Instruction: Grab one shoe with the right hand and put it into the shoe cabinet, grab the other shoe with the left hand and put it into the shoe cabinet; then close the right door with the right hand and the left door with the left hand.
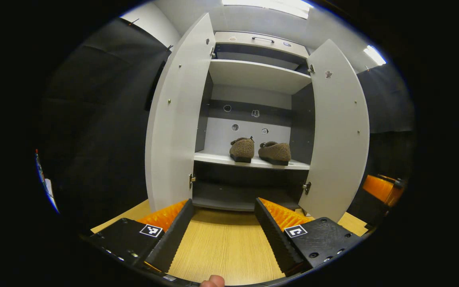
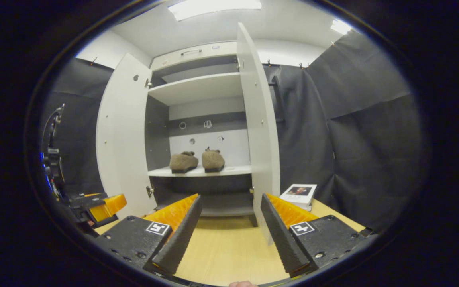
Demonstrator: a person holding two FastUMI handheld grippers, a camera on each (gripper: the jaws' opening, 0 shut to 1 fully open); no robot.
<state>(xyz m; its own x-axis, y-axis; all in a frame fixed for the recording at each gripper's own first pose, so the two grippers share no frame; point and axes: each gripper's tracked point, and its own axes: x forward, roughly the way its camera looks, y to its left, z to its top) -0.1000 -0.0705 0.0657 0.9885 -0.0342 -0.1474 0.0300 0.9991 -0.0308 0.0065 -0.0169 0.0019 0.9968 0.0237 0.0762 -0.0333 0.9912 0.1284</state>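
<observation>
Two brown fuzzy shoes (image 1: 260, 152) sat side by side on the white cabinet's (image 1: 253, 75) shelf, heels toward the near side, long axes running front to back. Both doors stood open. The left gripper (image 1: 223, 227) and right gripper (image 2: 231, 223) had jaws apart, empty.

light wood-grain surface (image 2: 225, 251), small stack of white books (image 2: 300, 195) near its far edge, black cloth booth wall (image 2: 357, 131), ceiling light panel (image 2: 213, 7)

Left gripper view: other gripper (image 1: 383, 188) at right edge, only its orange part seen, jaws hidden; small stickers (image 1: 245, 119) on cabinet back panel too small to make out. Right gripper view: right door (image 2: 259, 127) hides shelf's right end; booklet (image 2: 299, 194) behind it, cover too small; fingertip (image 2: 242, 284) cut off at bottom edge
</observation>
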